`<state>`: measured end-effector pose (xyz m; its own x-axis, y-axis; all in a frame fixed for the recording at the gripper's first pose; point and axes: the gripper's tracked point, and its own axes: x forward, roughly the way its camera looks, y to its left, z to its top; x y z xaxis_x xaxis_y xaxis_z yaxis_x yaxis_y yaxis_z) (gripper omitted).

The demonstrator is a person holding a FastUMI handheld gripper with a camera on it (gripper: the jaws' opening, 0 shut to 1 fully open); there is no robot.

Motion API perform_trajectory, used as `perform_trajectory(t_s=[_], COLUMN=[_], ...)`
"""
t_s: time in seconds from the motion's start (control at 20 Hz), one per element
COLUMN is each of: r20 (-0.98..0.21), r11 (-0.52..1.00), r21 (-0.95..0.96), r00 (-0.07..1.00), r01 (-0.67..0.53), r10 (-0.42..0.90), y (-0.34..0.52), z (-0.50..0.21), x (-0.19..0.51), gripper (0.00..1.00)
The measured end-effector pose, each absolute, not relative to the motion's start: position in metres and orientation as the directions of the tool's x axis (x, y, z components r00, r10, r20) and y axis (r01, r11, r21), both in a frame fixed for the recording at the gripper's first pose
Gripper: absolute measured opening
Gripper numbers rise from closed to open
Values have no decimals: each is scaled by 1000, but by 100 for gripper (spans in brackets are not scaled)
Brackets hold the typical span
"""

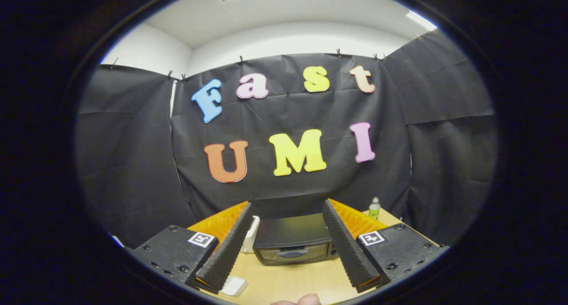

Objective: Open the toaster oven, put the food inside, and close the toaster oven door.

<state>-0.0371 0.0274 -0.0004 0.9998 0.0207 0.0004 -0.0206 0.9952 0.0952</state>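
1. the claw (287,225) was held level above the near part of the wooden surface (293,283), aimed straight at the booth's back wall, raised a little so that it looked slightly down on the things ahead.
2. its fingers (228,251) stood wide apart and held nothing; the gap between them was open air.
3. the toaster oven (293,242) sat on the surface beyond the fingertips, framed in the gap between the two fingers, well apart from them. its door was shut, with the handle across the upper part of the glass front and a knob panel at its right end.
4. a white object (253,234) stood just beside the oven's left side, partly hidden by the left finger; what it was could not be told.
5. a small bottle with a green label (374,208) stood near the surface's far right corner, behind the right finger.
6. a small white packet (234,286) lay on the surface just under the left finger's base.
7. a fingertip of a person (306,300) showed at the surface's near edge.
8. bare surface stretched between the claw and the oven's front; black cloth (133,163) closed in the back and both sides.
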Motion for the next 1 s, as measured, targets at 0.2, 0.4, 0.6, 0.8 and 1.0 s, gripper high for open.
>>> perform_trajectory(t_s=[0.2,0.4,0.6,0.8,1.0], r20=[-17,-28,-24,-18,-19], r11=[995,996,996,995,995], r21=[95,85,93,100,96], r00=[1000,1000,1000,999,999], r01=[-10,1,-6,-26,-33], r10=[12,2,8,28,35], y=[22,16,18,27,30], z=[-4,-2,-2,0,-1], x=[-39,-38,-34,-32,-31], gripper=[100,100,100,100,100])
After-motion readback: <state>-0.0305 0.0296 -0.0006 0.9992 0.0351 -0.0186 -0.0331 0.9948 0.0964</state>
